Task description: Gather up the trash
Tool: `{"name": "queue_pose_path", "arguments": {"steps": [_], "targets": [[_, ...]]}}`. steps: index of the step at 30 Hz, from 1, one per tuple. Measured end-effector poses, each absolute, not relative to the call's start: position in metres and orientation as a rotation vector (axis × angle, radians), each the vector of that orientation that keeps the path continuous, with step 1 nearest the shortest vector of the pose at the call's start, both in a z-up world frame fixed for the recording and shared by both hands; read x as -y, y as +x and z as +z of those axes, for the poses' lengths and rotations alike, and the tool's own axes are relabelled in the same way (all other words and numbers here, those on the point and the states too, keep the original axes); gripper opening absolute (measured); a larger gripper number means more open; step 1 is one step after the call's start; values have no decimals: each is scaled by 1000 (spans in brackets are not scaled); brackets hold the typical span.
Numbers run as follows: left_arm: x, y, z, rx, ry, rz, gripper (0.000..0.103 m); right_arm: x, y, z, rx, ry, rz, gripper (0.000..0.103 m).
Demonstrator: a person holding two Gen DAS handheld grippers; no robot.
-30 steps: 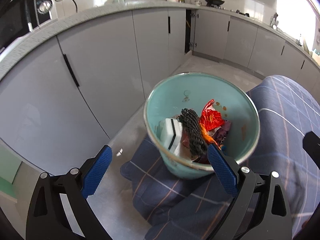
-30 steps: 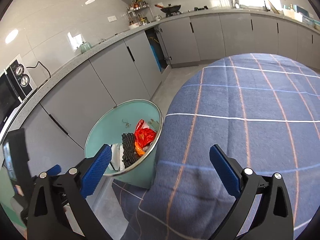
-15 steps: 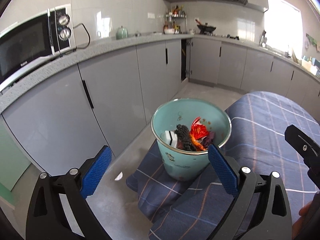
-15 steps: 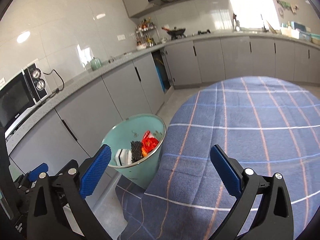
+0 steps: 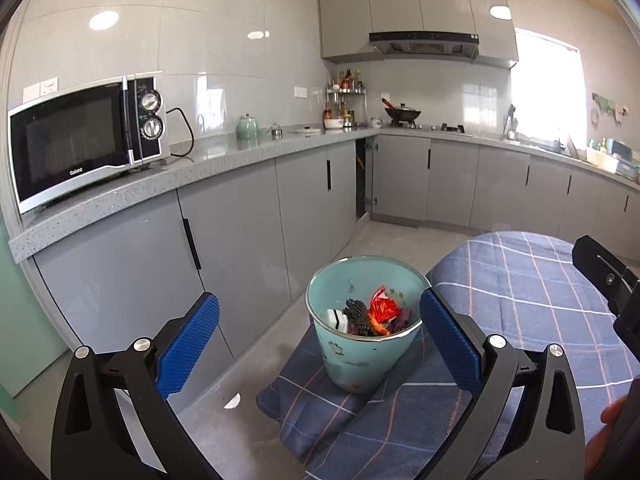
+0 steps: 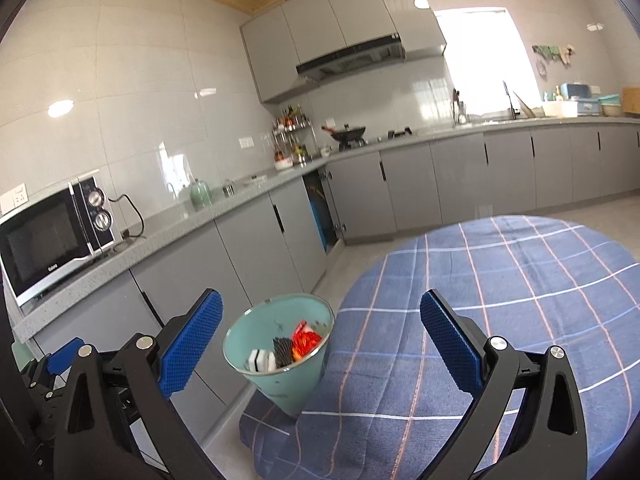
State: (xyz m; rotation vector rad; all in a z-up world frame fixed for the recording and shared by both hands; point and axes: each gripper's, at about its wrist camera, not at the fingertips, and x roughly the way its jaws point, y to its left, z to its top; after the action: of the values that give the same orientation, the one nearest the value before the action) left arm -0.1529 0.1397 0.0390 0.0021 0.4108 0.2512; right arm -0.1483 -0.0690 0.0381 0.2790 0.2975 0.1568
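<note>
2 grippers: left gripper (image 5: 319, 338) and right gripper (image 6: 321, 338), each with blue pads spread wide, nothing between them, both hanging clear of the bin.
Left gripper pads (image 5: 188, 344): apart, framing the bin from either side without touching it.
Right gripper pads (image 6: 448, 346): apart, 1 before the bin side, 1 over the cloth.
Tablecloth (image 6: 500, 280): blue plaid with white and orange lines, draped over the table, its hanging edge falling to the floor and pooling under the bin.
Trash bin (image 5: 362, 354): teal, upright, on the floor just beside the table's left edge, standing on the pooled cloth.
Bin contents: white block with black stripe (image 5: 335, 319), dark knobbly piece (image 5: 358, 314), red wrapper (image 5: 382, 308), purple scrap at the right wall; all inside, below the rim.
Floor (image 5: 400, 236): pale grey, running to the cabinets.
Cabinets (image 5: 240, 240): grey doors with black handles, 1 door ajar at the corner.
Counter (image 5: 224, 160): speckled grey, carrying microwave (image 5: 86, 140) at the left end and green jar (image 5: 248, 127) further along.
Far corner: spice rack (image 5: 346, 100), wok (image 5: 402, 113) on the hob, range hood (image 5: 424, 42) above.
</note>
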Motion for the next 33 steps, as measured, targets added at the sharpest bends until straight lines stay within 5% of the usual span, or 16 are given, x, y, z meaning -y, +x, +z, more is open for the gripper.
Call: {"name": "queue_pose_path", "arguments": {"steps": [33], "targets": [[-142, -180, 59, -327, 28, 289, 99, 65, -173, 53, -252, 278, 169, 97]]}}
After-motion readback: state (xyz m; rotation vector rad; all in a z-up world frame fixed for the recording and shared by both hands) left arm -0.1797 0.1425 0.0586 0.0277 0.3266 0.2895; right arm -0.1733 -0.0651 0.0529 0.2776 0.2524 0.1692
